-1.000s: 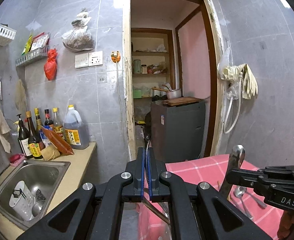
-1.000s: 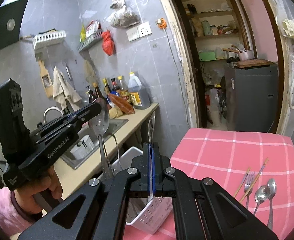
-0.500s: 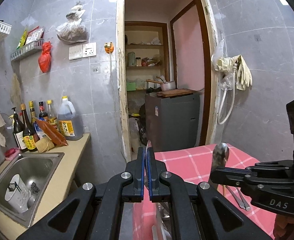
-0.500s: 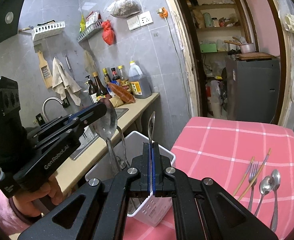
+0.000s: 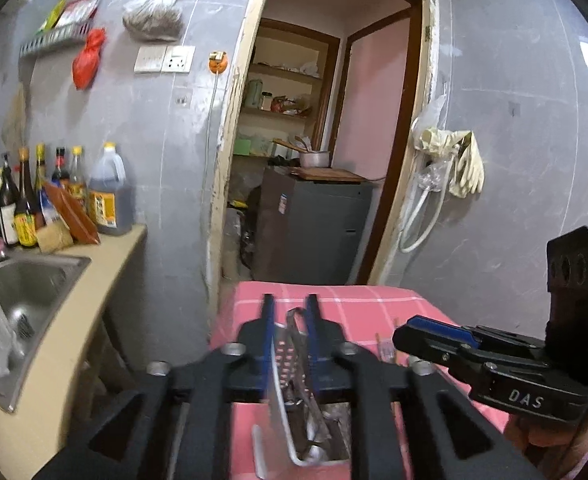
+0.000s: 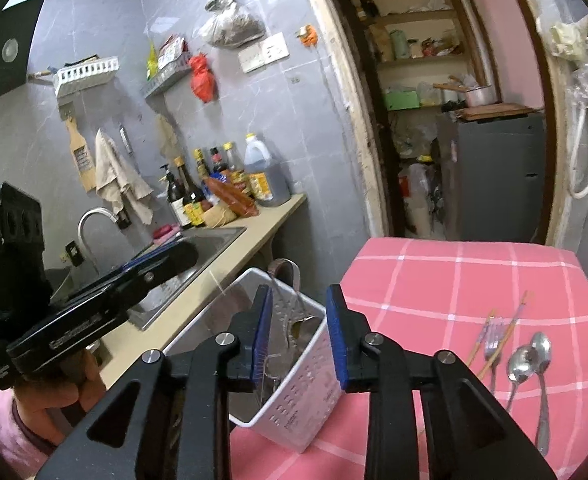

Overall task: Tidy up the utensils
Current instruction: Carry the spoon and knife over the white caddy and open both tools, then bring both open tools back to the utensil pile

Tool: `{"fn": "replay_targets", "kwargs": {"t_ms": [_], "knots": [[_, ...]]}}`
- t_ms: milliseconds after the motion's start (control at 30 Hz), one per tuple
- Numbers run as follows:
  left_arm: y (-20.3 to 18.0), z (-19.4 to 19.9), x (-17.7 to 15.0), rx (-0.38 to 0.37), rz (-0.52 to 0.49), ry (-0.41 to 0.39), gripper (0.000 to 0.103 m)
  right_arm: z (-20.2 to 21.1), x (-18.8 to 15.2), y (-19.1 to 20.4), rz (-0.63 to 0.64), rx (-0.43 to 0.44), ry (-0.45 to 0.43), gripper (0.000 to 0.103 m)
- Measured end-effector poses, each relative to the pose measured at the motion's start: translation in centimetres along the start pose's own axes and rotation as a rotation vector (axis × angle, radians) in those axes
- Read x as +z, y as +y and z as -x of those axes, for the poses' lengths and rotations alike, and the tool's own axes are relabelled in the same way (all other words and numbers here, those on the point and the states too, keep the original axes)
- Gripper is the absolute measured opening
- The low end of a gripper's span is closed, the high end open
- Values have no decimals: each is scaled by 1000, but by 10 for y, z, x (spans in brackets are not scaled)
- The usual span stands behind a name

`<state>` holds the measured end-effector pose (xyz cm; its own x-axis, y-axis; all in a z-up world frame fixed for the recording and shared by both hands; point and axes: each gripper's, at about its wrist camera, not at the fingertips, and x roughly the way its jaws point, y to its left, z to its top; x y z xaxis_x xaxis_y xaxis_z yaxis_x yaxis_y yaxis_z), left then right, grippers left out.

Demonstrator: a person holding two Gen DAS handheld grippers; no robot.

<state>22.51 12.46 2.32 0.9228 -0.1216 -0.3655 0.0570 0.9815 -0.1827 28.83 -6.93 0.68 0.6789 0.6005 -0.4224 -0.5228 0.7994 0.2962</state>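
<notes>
A white perforated utensil basket (image 6: 294, 408) stands at the near left edge of the pink checked table (image 6: 454, 280); it also shows in the left wrist view (image 5: 281, 364). Several metal spoons (image 6: 300, 326) stand inside it. My left gripper (image 5: 289, 312) is open right above the basket, with a spoon handle (image 5: 296, 322) standing loose between its fingers. My right gripper (image 6: 300, 308) is open and empty above the basket. Two spoons (image 6: 530, 360), a fork (image 6: 492, 340) and chopsticks (image 6: 510, 330) lie on the table to the right.
A beige counter (image 6: 253, 240) with a steel sink (image 5: 21, 292), sauce bottles (image 6: 197, 192) and a large oil jug (image 5: 107, 196) runs along the left wall. A doorway behind the table opens onto a grey cabinet (image 5: 314, 232) and shelves.
Both grippers have opened and let go of the spoons they held; the spoons now stand in the basket. Both grippers have come down closer over the basket.
</notes>
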Motion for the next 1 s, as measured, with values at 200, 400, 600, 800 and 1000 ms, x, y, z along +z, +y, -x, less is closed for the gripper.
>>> {"fn": "replay_targets", "kwargs": {"t_ms": [200, 400, 600, 800, 1000], "knots": [[-6, 6, -1, -13, 23, -16, 55, 28, 5, -15, -20, -93, -93, 63], [-28, 12, 1, -7, 16, -60, 98, 69, 8, -36, -17, -228, -199, 85], [-59, 5, -3, 7, 9, -79, 102, 110, 9, -60, 13, -359, -259, 101], [-97, -4, -11, -10, -49, -75, 102, 141, 2, -90, 42, -457, -245, 101], [-133, -20, -22, -46, -71, -53, 102, 162, -7, -125, 29, -508, -217, 101]]}}
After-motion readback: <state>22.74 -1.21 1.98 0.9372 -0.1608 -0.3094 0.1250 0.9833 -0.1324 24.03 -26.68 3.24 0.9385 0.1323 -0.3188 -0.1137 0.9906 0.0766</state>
